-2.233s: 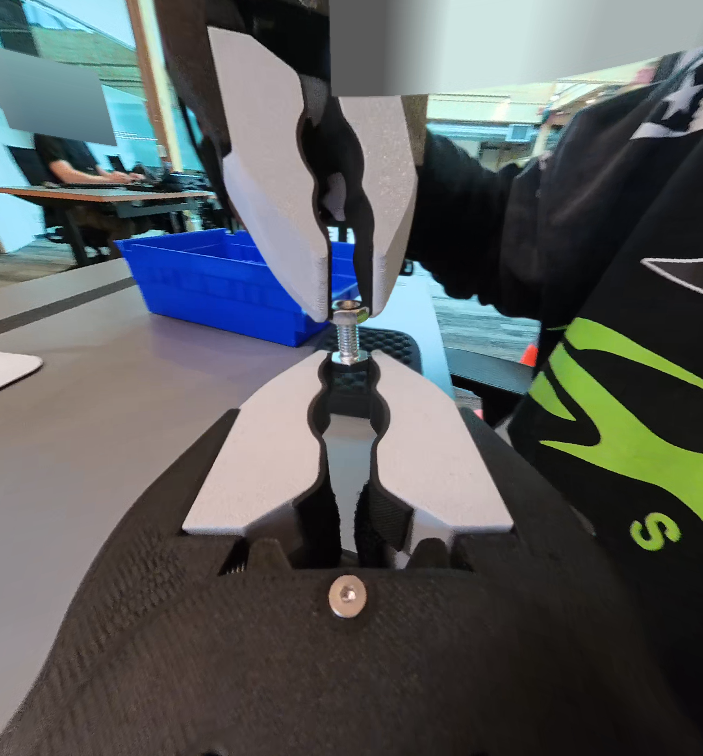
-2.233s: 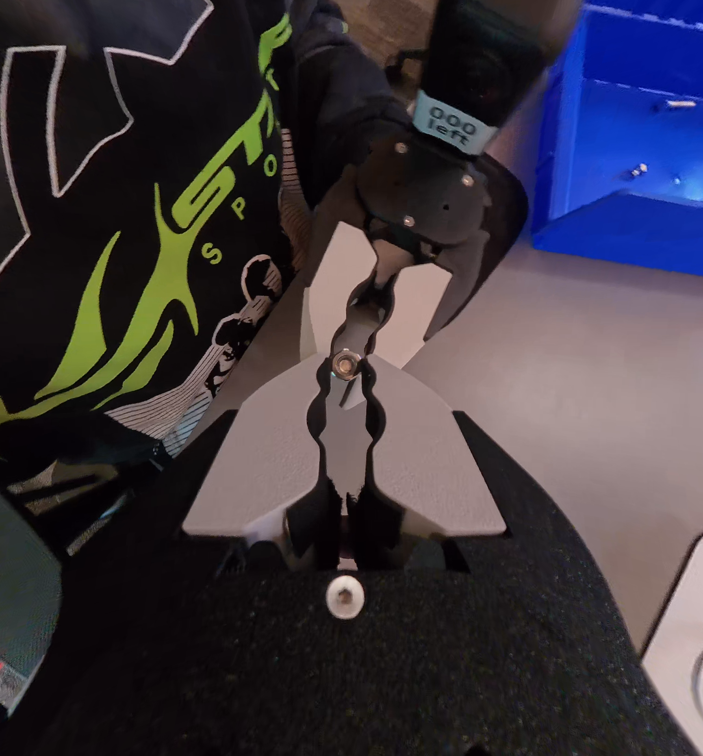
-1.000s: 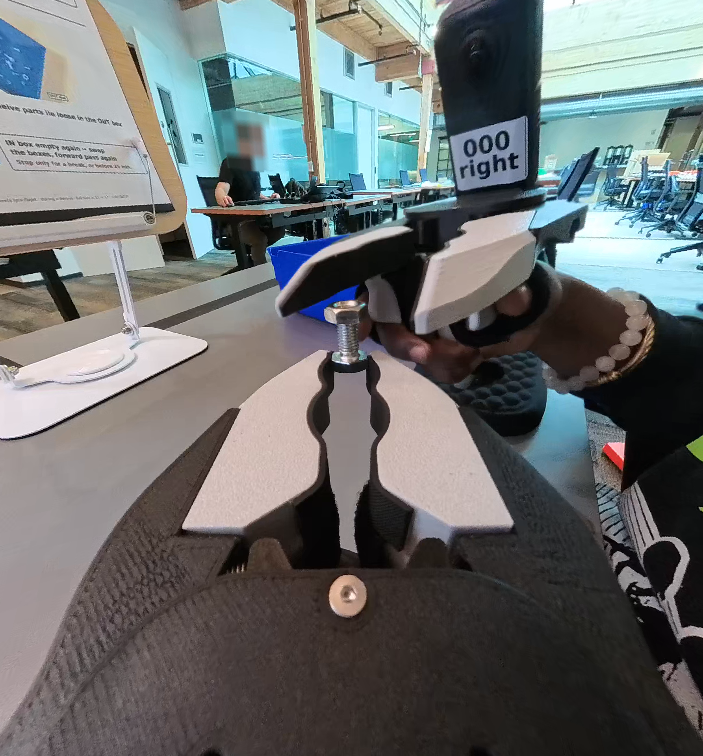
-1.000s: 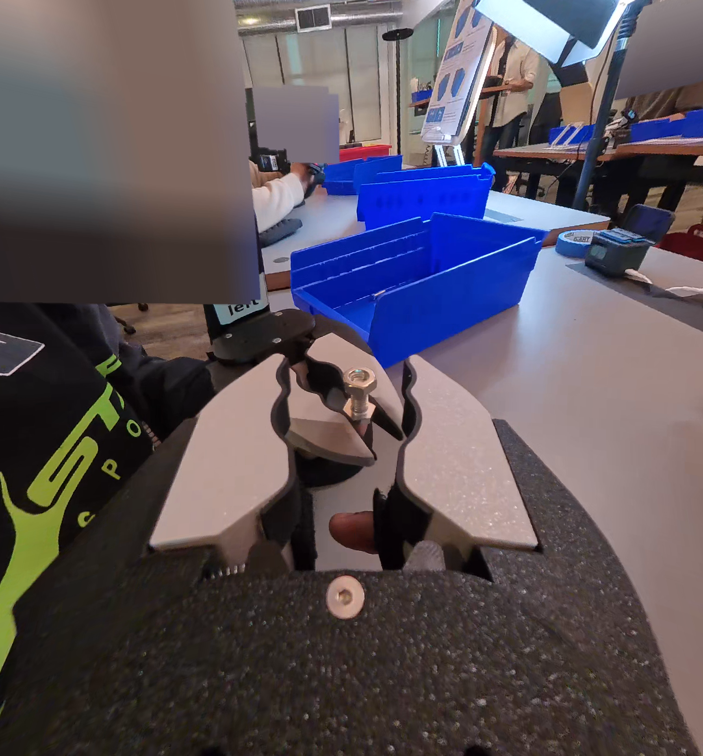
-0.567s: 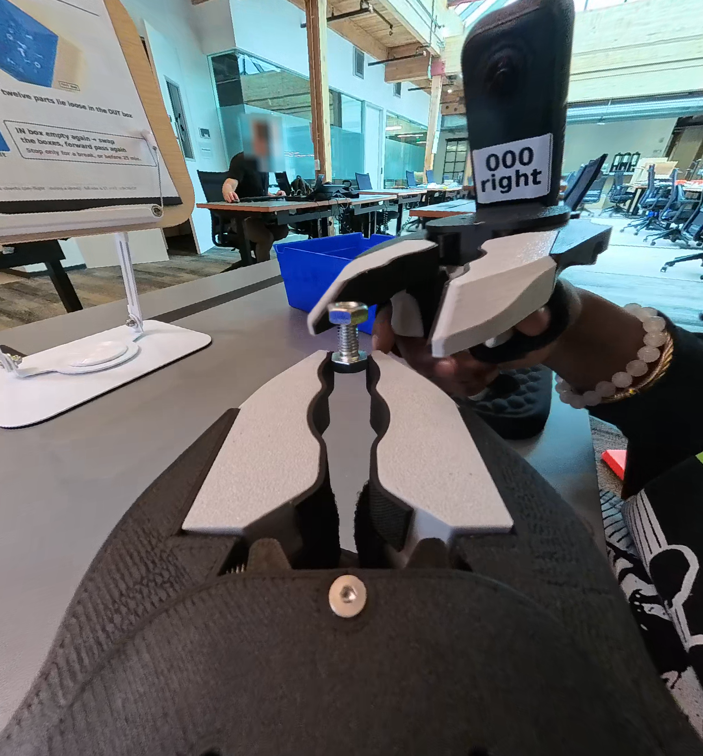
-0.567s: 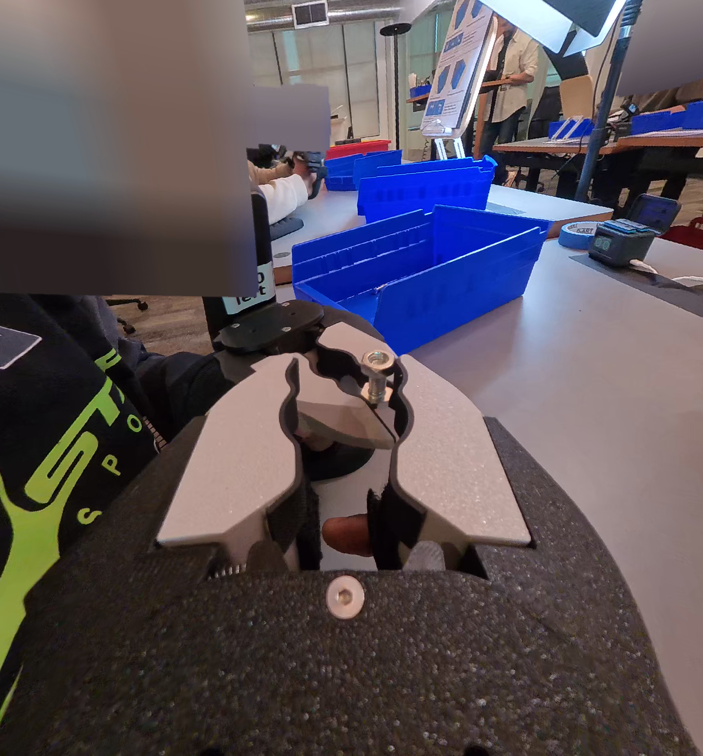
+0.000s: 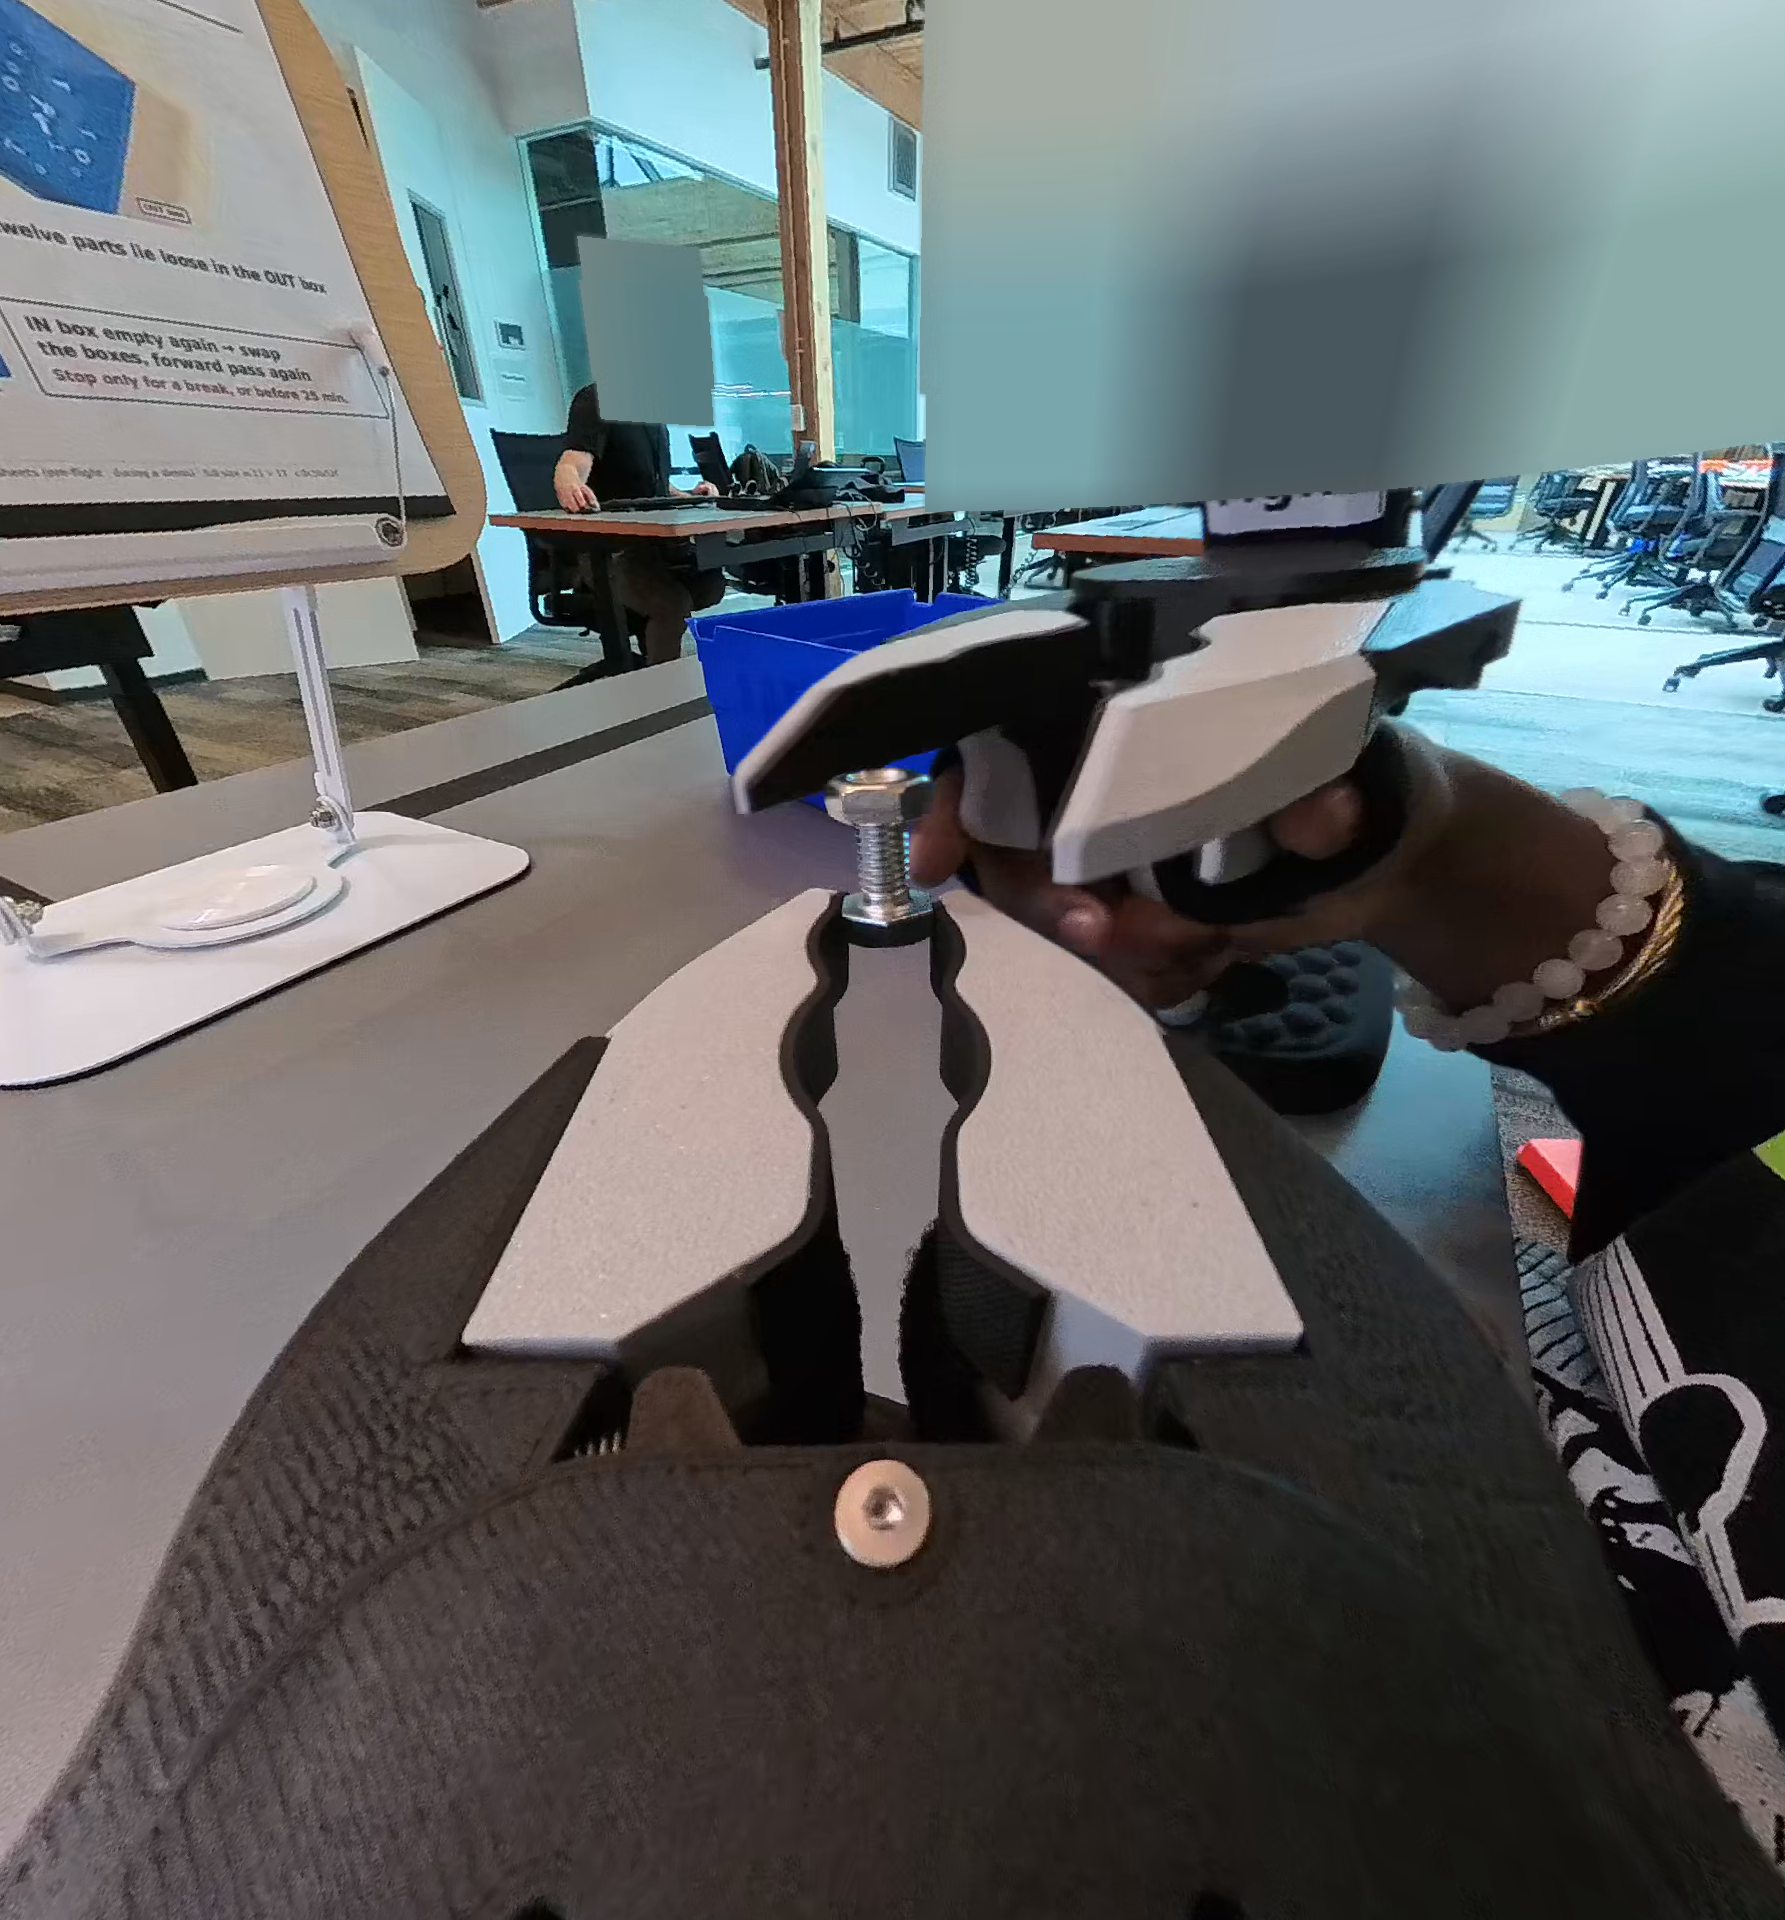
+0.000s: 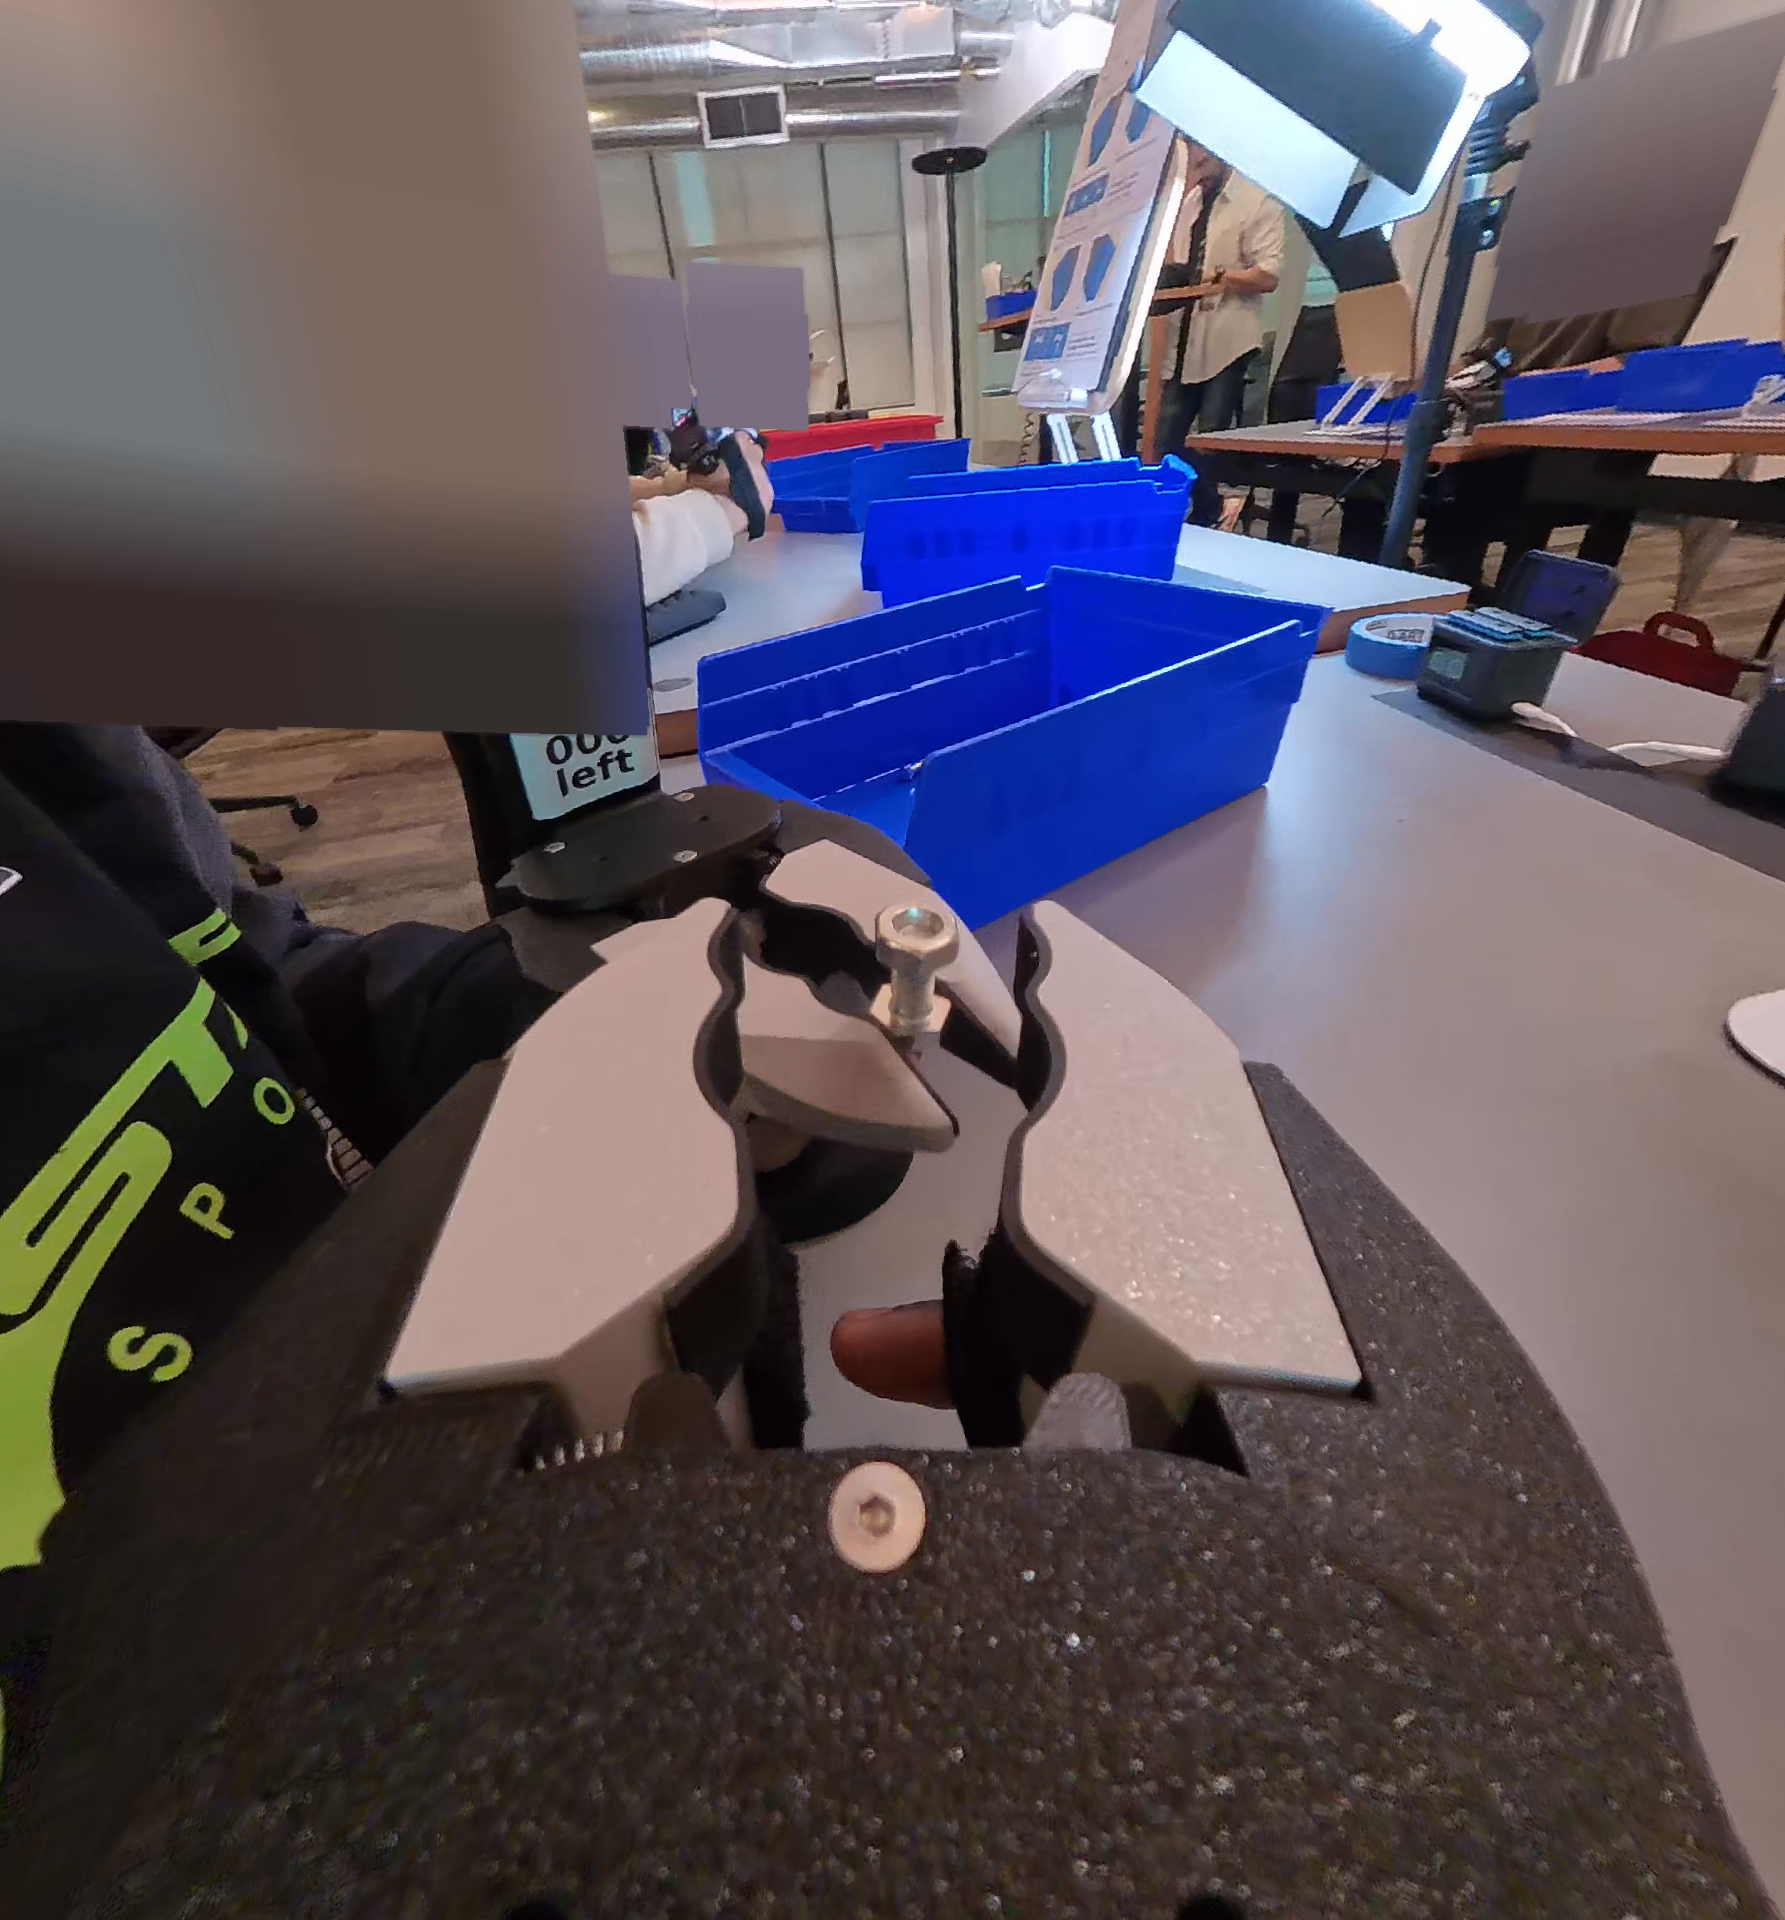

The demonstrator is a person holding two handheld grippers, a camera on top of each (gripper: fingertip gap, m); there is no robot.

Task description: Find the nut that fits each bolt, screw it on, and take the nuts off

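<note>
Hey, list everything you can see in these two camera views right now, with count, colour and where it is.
bolt: one, silver, upright between the two grippers
nut: one, silver, low on the bolt, clamped at the left gripper's tips
blue bins: at least three, on the tables, nearest just beyond the grippers
sign stand: one, white base, on the table to the left
tape roll: one, blue, far right of the table
small device: one, dark, beside the tape
table: one, grey
left gripper: grey jaws shut on the nut
right gripper: grey jaws open around the bolt head
hand: one, holding the right gripper, beaded bracelet on the wrist
</note>
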